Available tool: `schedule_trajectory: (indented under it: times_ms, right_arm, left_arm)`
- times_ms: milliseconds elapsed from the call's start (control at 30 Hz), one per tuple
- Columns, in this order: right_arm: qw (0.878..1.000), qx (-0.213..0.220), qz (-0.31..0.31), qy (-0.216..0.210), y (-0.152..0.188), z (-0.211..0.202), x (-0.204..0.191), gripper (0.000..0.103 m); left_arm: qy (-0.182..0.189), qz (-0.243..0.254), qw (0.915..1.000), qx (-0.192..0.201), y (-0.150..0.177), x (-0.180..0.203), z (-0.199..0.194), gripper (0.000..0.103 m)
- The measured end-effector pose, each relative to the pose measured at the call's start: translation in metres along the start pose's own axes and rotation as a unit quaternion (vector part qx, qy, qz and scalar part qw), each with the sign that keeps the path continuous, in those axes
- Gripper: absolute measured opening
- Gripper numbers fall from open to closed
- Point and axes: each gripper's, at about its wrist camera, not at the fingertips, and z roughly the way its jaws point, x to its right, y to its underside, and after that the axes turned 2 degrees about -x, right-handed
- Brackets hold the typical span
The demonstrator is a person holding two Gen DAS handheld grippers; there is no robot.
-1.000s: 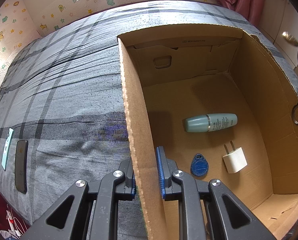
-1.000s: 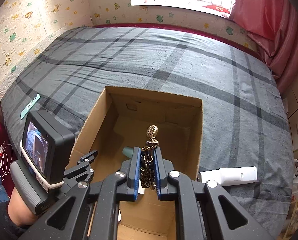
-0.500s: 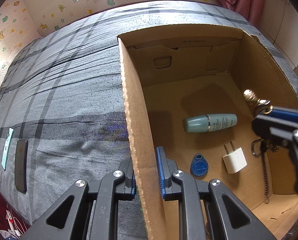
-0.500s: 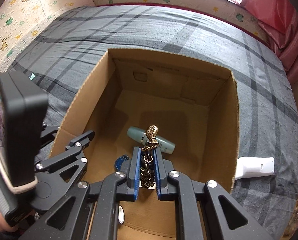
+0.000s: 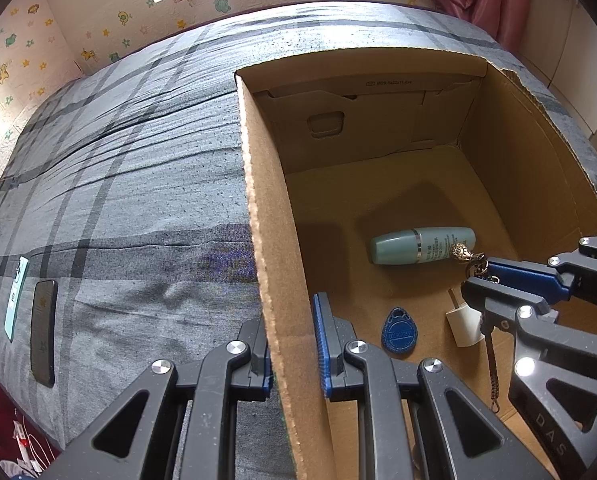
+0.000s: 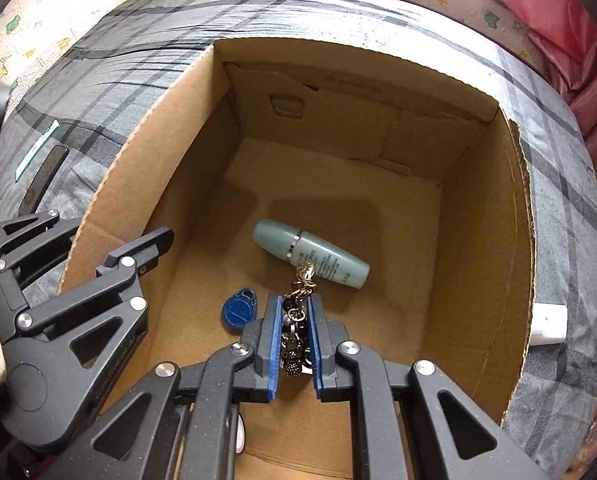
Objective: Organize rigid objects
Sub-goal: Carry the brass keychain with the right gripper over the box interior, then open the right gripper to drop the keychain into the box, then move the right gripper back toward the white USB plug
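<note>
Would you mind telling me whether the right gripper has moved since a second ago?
Yes. The right gripper, shut on the keychain, has come down inside the cardboard box, nearer the teal bottle.

1. Right gripper [image 6: 293,334] is dropping deeper into the cardboard box [image 6: 486,280], now low above the floor.
2. Clamped keychain [image 6: 296,320] is now overlapping the teal bottle [image 6: 310,254].

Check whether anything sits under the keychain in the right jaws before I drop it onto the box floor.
Yes. The keychain in the right gripper hangs inside the cardboard box over the white charger, with the teal bottle just beyond and the blue key fob to its left.
</note>
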Motion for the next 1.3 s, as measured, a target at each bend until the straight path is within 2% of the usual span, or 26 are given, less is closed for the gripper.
schedule_trajectory:
  times_ms: [400,433,500,600,1033,1100,1300]
  right_arm:
    - [1.000,0.005,0.006,-0.005,-0.001,-0.001,0.003,0.015]
    - [1.000,0.006,0.006,-0.004,-0.001,-0.001,0.003,0.017]
    - [1.000,0.010,0.007,-0.002,0.000,-0.002,0.002,0.029]
    - [1.000,0.020,0.012,-0.002,0.000,-0.007,0.003,0.039]
    - [0.998,0.061,0.028,0.011,0.001,-0.029,0.010,0.070]
    - [0.997,0.068,0.029,0.012,0.001,-0.037,0.012,0.081]
    - [0.995,0.089,0.045,0.013,0.002,-0.057,0.021,0.092]
  left_arm:
    - [0.000,0.001,1.0000,0.000,0.001,0.001,0.001,0.018]
    - [0.000,0.001,1.0000,0.000,0.001,0.001,0.001,0.018]
    - [-0.001,0.001,1.0000,0.001,0.001,0.002,0.001,0.018]
    - [-0.002,0.002,1.0000,0.000,0.001,0.003,0.001,0.018]
    - [-0.001,0.001,1.0000,0.001,0.002,0.002,0.000,0.018]
    - [-0.002,0.001,1.0000,0.001,0.002,0.002,0.000,0.018]
    - [-0.002,0.001,1.0000,0.001,0.002,0.003,0.000,0.018]
